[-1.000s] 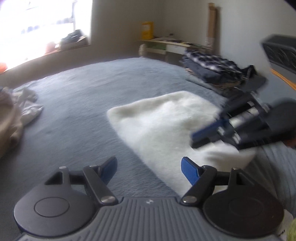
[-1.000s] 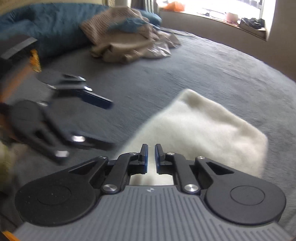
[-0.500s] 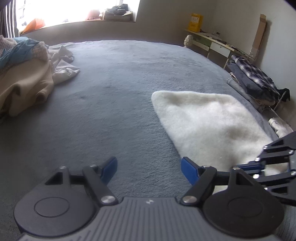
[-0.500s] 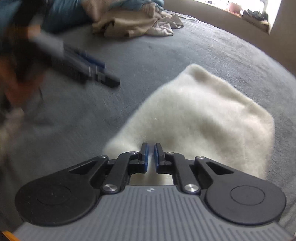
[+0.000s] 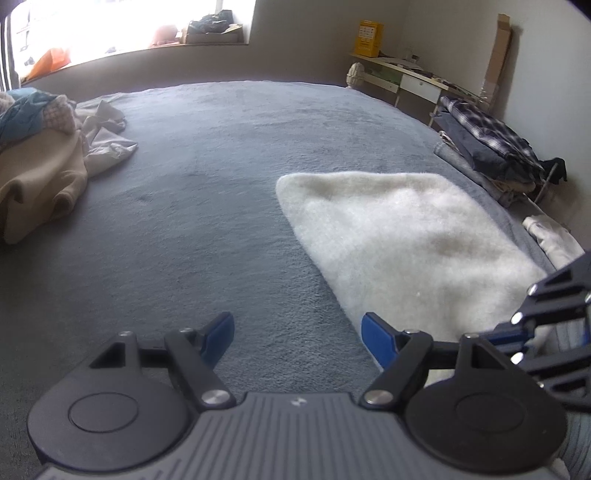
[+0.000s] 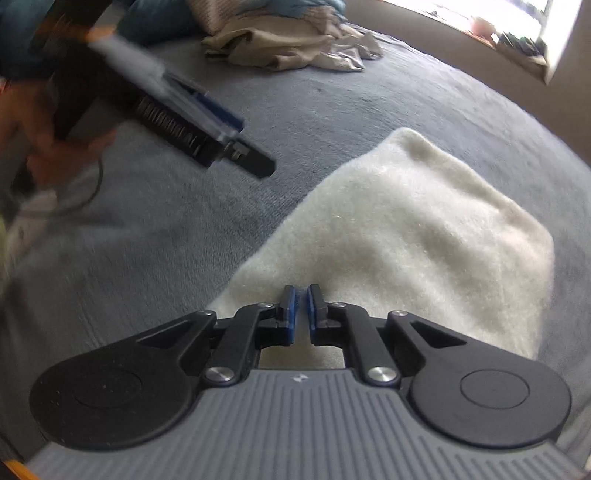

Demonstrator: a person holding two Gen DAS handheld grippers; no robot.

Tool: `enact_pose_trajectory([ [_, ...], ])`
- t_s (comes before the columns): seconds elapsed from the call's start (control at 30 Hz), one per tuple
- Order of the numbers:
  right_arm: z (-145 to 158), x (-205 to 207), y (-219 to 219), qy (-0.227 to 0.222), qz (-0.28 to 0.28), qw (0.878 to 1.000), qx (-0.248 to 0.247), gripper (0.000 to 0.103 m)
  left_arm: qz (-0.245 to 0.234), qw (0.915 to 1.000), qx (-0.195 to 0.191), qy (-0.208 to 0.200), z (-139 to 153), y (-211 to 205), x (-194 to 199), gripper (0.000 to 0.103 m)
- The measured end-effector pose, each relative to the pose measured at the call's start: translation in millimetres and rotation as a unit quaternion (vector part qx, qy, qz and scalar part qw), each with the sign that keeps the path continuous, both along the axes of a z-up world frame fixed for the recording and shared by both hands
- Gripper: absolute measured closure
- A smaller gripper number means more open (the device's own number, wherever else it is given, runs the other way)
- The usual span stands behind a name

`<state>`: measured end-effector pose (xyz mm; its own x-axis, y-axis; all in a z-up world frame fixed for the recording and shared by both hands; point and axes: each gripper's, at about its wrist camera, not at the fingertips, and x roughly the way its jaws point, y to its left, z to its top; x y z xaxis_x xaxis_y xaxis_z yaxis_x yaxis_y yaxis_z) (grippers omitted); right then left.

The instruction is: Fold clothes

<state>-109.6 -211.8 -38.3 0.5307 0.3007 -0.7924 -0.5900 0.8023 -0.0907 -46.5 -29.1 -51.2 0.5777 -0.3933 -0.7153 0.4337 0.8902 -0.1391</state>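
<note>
The left gripper (image 5: 297, 338), blue-padded fingers spread wide, is hovering over the grey plush bed cover (image 5: 221, 155). The right gripper (image 6: 299, 308) is sitting nearly closed above the folded white fluffy garment (image 6: 424, 236), gripping nothing visible. Unfolded beige clothes (image 5: 40, 181) are lying far left.

Left tool (image 6: 207, 122) motion-blurred in right wrist view, holding hand (image 6: 48, 147) smeared, right tool (image 5: 546, 332) cut off by left view's edge, near edge of white fleece garment (image 6: 406, 240) hidden behind tool bodies, windowsill items (image 5: 210, 27) overexposed.
</note>
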Motion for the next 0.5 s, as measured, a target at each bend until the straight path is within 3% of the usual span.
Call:
enact_pose_trajectory([
  [0.1,14,-9,-2,0.005,-0.001,1.0,0.016,0.098,-0.007,1.0,-0.006,0.001,1,-2,-3,0.026],
  [0.17,-6,-13,0,0.008,-0.007,1.0,-0.02,0.099,-0.014,0.9998,-0.012,0.003,1,-5,-3,0.026],
  [0.3,-19,-21,-2,-0.002,-0.016,1.0,-0.023,0.1,-0.032,0.9994,-0.016,0.0,2,-12,-7,0.026],
  [0.43,18,-30,-29,-0.035,-0.05,0.998,0.026,0.1,-0.042,0.9987,-0.029,0.005,2,-18,-9,0.026],
  [0.5,29,-29,-49,-0.061,-0.083,0.994,0.024,0.099,-0.05,0.9981,-0.034,-0.002,5,-24,-9,0.026],
])
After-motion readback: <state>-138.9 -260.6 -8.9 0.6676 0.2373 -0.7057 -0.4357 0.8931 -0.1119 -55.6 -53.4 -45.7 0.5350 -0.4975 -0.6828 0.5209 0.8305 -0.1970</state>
